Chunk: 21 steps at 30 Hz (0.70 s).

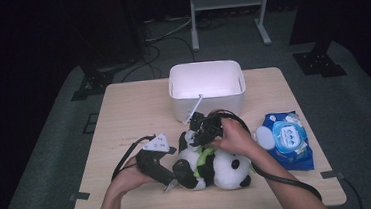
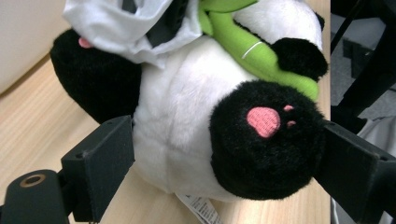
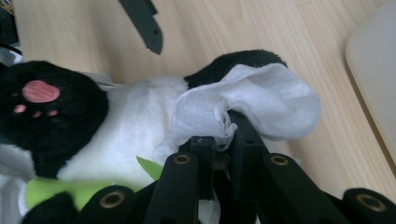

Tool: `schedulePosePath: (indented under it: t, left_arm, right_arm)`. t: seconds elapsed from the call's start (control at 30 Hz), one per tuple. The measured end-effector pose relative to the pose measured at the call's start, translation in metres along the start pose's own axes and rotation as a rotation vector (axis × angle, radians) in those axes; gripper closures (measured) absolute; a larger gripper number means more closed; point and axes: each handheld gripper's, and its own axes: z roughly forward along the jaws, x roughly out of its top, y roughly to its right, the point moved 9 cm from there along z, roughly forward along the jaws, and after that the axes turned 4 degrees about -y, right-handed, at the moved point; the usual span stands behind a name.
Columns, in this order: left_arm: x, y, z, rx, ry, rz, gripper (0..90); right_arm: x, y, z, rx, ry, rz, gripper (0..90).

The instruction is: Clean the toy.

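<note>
Pinching a white wipe [image 3: 261,100], the right gripper [image 3: 224,135] presses the panda [image 3: 126,121].

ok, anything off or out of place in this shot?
Nothing damaged or spilled. The toy panda lies on its back on the table, which suits the job: the left gripper brackets its rear end while the right gripper presses a white wipe against its belly. The wipes pack lies flat, the white bin upright.
</note>
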Motion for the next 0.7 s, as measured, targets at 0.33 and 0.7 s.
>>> schedulePosePath:
  t: [0.33,0.7]
  left_arm:
    - [-0.001,0.003,0.007,-0.032,0.003,-0.008,8.6]
    - [-0.001,0.002,0.006,-0.03,0.001,-0.01,8.6]
  right_arm:
    - [0.007,-0.036,0.0,0.049,0.004,-0.093,80.9]
    - [-0.001,-0.049,-0.01,0.1,-0.01,-0.111,79.5]
